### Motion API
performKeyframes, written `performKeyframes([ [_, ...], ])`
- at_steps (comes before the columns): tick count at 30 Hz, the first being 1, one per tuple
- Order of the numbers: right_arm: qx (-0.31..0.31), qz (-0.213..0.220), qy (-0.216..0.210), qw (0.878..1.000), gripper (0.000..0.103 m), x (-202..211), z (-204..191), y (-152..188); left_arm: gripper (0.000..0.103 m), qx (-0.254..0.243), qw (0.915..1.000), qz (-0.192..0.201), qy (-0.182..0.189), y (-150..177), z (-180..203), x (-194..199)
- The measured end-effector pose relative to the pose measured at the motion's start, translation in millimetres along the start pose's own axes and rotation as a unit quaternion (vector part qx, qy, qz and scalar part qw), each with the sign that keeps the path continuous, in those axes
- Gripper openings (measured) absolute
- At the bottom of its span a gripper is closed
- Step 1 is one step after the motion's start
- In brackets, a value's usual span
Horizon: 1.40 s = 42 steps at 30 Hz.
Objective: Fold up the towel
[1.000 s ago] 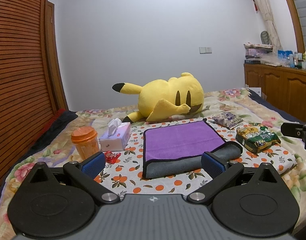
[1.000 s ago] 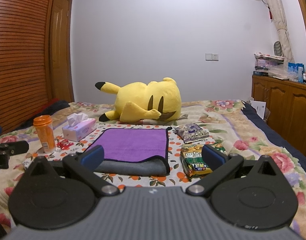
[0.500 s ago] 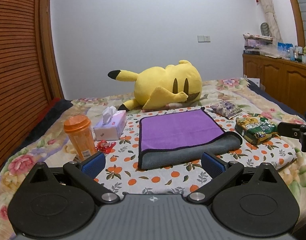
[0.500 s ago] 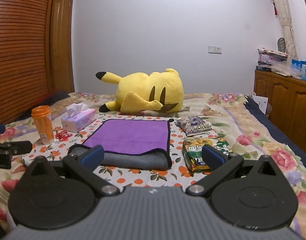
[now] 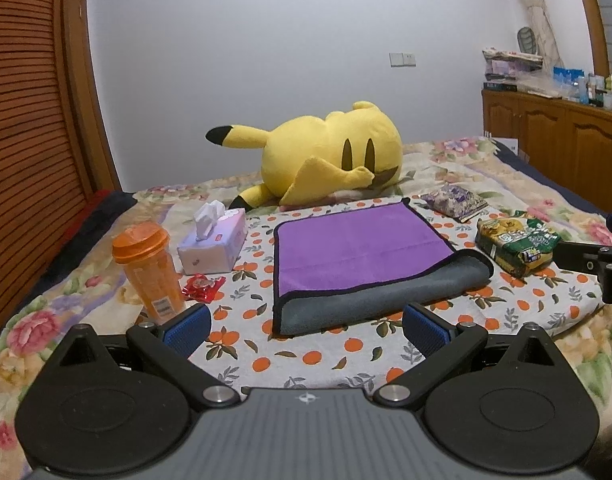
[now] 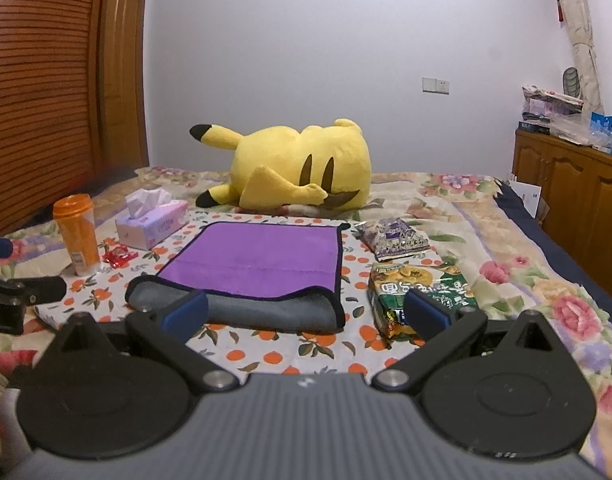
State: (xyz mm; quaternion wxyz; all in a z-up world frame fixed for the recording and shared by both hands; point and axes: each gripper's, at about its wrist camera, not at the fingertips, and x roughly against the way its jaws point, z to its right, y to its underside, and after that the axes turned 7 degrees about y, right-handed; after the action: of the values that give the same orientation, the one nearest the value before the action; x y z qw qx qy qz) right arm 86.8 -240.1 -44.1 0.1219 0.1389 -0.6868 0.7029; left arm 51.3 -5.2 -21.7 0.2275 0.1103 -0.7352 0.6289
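Observation:
A towel, purple on top and grey underneath, lies folded on the orange-patterned cloth on the bed, its grey fold toward me. It also shows in the right wrist view. My left gripper is open and empty, just short of the towel's near edge. My right gripper is open and empty, in front of the towel's near right part. The right gripper's body shows at the left view's right edge, and the left gripper's body at the right view's left edge.
A yellow plush toy lies behind the towel. An orange bottle, a tissue box and a red wrapper stand left of it. Two snack bags lie right. Wooden cabinets line the right wall.
Both grippers have drawn back and risen slightly from the towel, so it sits farther ahead of the fingers. The towel has not moved.

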Motion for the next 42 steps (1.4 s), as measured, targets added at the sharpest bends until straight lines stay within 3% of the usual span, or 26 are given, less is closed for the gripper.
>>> performKeyframes([
  [42,0.033,-0.049,-0.039,0.997,0.103,-100,-8,-13,0.103,0.009,0.9986,-0.052,0.006,-23,-42,-103],
])
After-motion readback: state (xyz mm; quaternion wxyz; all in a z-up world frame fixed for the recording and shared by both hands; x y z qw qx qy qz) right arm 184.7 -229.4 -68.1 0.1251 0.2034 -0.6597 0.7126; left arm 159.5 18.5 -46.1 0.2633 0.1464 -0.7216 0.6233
